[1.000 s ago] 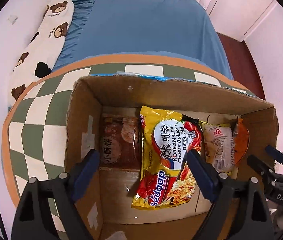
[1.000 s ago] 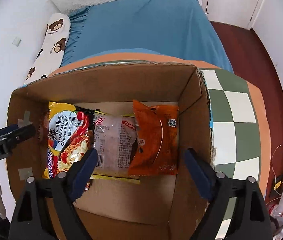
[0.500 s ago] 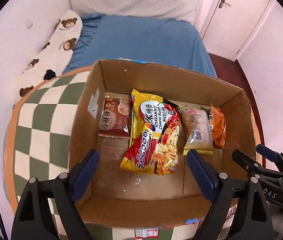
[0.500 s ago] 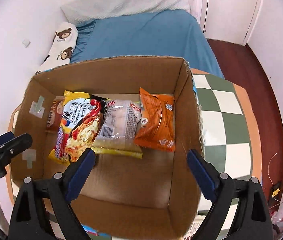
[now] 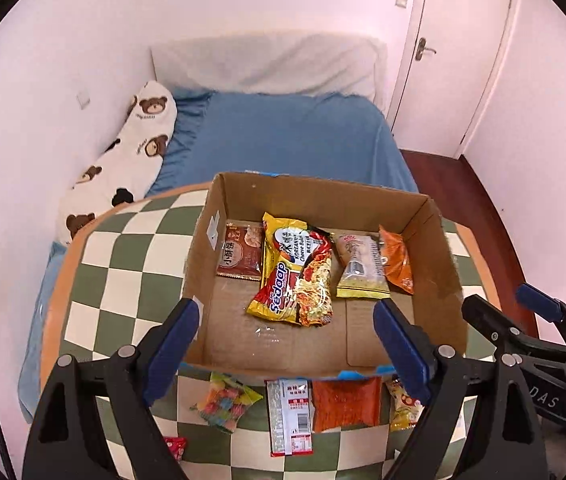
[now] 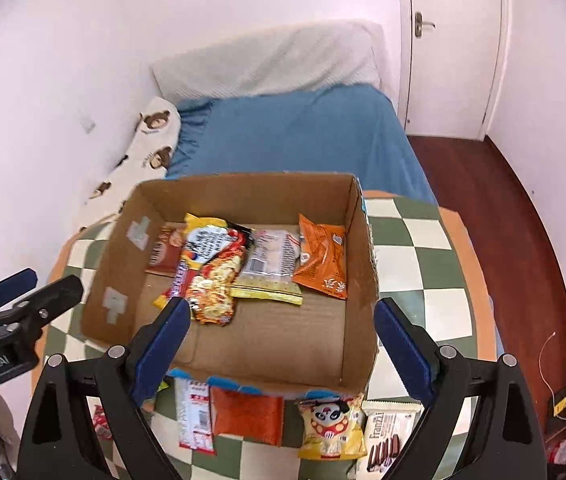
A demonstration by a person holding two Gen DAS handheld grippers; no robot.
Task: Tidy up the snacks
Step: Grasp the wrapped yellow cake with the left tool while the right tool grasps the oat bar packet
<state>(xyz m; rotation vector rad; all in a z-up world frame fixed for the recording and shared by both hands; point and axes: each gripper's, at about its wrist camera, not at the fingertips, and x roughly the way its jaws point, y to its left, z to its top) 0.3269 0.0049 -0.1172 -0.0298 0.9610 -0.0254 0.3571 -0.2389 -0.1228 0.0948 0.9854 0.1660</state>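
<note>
Hovering wide open and empty, the left claw (image 5: 285, 344) and right claw (image 6: 283, 344) touch nothing. Beneath them, loose packets lie on the checkered tabletop (image 5: 123, 252): a gummy candy bag (image 5: 227, 402), an orange-red packet (image 6: 247, 416), a panda snack bag (image 6: 331, 426). Beyond, the cardboard box (image 5: 439, 264) holds a Sedaap noodle packet (image 5: 295, 276), a brown biscuit packet (image 5: 241, 254), a pale wrapped pastry (image 5: 359, 266) and an orange packet (image 6: 323, 258). Farthest lies the blue bed (image 5: 287, 140).

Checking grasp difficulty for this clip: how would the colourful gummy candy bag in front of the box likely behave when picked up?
The gummy candy bag looks like thin clear film, so probably floppy and light. Glossy plastic may slip. Lying flat on the checkered table, it shouldn't roll.
</note>
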